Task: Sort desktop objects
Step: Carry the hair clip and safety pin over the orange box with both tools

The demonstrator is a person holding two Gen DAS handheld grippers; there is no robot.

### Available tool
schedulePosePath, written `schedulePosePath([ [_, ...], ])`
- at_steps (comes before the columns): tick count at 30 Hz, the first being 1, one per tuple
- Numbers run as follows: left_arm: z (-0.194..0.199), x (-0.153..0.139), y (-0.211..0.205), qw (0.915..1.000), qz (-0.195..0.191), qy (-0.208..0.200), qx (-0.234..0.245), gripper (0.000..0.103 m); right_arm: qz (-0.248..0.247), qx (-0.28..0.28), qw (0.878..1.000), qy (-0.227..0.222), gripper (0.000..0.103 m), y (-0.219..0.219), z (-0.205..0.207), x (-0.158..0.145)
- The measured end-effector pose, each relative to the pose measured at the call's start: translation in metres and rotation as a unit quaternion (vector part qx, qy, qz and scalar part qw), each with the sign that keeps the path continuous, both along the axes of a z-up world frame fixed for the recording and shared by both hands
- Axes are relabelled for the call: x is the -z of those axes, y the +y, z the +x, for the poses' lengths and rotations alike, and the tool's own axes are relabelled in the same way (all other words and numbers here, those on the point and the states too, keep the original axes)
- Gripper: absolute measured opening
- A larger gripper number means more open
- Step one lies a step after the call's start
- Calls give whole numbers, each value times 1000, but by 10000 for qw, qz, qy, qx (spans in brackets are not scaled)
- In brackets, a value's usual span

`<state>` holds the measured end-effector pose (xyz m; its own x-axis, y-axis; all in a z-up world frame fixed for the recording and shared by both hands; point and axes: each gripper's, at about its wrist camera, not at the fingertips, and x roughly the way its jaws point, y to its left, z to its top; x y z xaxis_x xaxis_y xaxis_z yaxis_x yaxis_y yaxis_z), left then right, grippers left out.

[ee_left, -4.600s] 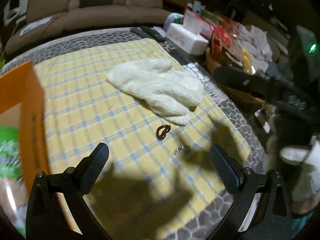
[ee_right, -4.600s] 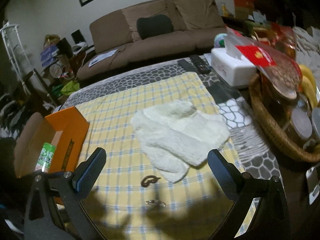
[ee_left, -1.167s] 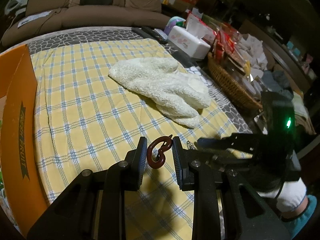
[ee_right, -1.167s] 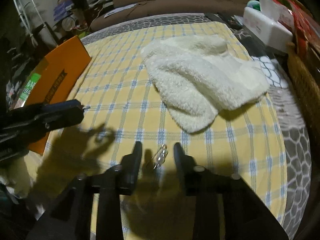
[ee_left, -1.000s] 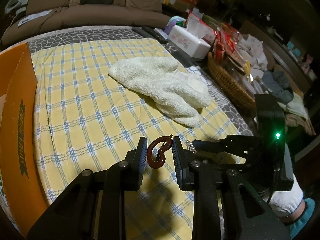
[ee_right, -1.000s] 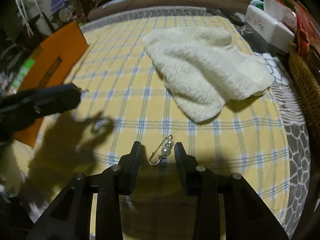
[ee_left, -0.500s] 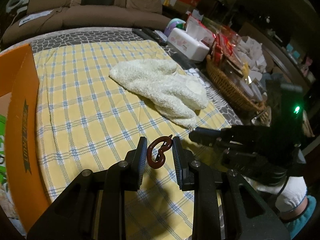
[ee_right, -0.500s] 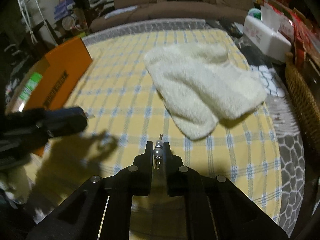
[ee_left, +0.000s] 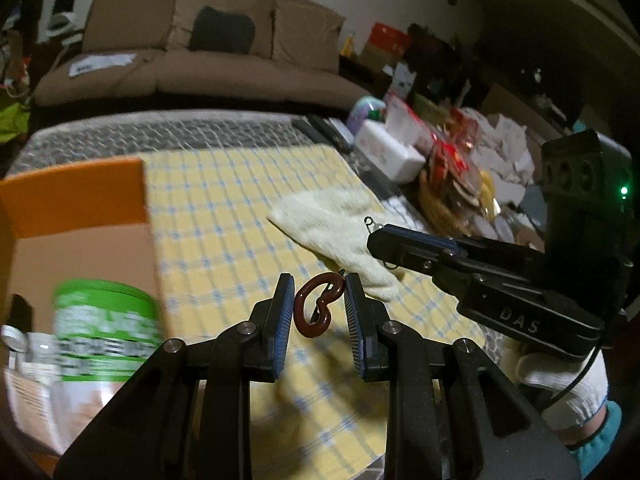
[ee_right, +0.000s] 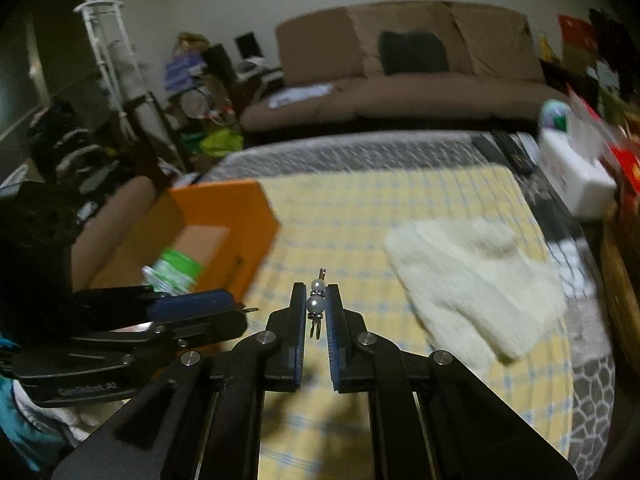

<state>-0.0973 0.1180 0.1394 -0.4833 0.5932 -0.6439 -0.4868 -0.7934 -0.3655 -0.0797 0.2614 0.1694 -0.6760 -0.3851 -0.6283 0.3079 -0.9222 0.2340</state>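
Note:
My left gripper is shut on a brown curled hair clip and holds it above the yellow checked cloth. My right gripper is shut on a pearl safety pin, also lifted off the cloth. The right gripper also shows in the left wrist view, to the right of the clip, with the pin ends poking out. The left gripper shows at the left of the right wrist view. An orange cardboard box with a green-labelled can stands at the left.
A white fluffy towel lies on the right part of the cloth. A white tissue box, remotes and a wicker basket of snacks crowd the table's right side. A brown sofa stands behind the table.
Both grippers have lifted and swung left toward the orange box, each still holding its item. The right gripper shut on the pin about half a second ago.

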Motion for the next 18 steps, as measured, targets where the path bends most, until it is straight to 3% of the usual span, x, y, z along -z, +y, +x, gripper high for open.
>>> schedulePosePath([
  [8, -8, -21, -78, 9982, -135, 194, -553, 24, -196, -522, 9981, 247, 8, -66, -15, -24],
  [18, -21, -10, -164, 9924, -329, 141, -1175, 24, -354, -1133, 9929, 110, 8, -158, -47, -19],
])
